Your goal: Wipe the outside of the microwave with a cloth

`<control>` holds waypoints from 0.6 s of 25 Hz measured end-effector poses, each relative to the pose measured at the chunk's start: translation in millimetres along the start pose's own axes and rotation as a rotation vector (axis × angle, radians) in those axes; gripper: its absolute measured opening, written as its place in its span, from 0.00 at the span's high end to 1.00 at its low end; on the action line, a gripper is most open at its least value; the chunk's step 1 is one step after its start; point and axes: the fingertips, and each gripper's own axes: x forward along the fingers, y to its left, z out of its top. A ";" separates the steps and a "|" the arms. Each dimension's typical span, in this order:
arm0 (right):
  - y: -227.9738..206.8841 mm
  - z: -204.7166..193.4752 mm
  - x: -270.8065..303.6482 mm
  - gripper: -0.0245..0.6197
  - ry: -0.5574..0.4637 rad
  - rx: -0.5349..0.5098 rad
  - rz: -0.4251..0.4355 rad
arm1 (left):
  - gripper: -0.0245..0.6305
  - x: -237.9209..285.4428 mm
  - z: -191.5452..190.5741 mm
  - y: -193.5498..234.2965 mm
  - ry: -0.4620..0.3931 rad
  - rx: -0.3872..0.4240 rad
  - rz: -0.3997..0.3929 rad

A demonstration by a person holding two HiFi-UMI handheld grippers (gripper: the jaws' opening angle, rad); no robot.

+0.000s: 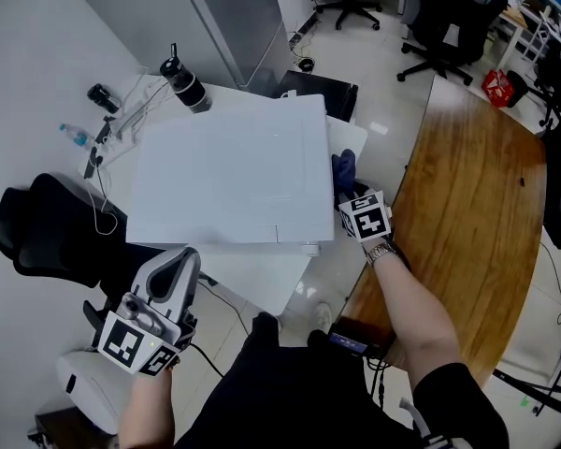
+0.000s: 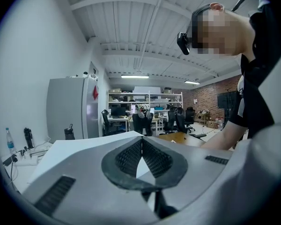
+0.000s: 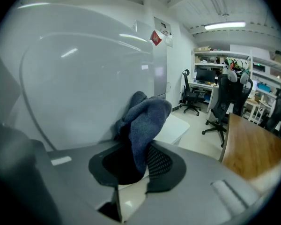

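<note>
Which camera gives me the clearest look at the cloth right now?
The right gripper view: the blue cloth fills its middle, pinched between the fingers. The head view shows just a dark corner beside the microwave; the left gripper view shows none.

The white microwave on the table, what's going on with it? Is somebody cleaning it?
It looks like cleaning. A person holds a pair of tongs in each hand. The right tongs grip a blue cloth and hold it at the side of the white microwave on the person's right. The left tongs are shut and empty, held low on the near side, clear of the microwave.
</note>
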 end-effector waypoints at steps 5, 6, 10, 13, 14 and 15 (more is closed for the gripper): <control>-2.8 -12.1 8.6 0.83 0.041 0.008 -0.011 | 0.96 -4.9 -4.5 -3.6 0.013 -0.007 0.013; -2.9 -13.5 9.9 0.83 0.048 0.008 -0.013 | 0.96 -6.7 -5.6 -3.3 0.015 -0.009 0.018; -4.0 -20.6 11.3 0.83 0.080 0.003 -0.026 | 0.96 -14.6 -7.6 -1.3 0.013 -0.015 0.035; -5.8 -23.1 4.8 0.83 0.086 -0.006 -0.041 | 0.96 -18.4 -9.1 -1.2 0.010 -0.020 0.038; -6.9 -23.7 1.1 0.83 0.086 -0.007 -0.049 | 0.96 -19.5 -9.8 -1.2 0.007 -0.023 0.038; -8.2 -24.1 -3.3 0.83 0.084 -0.006 -0.058 | 0.96 -20.7 -10.5 -1.3 0.004 -0.027 0.038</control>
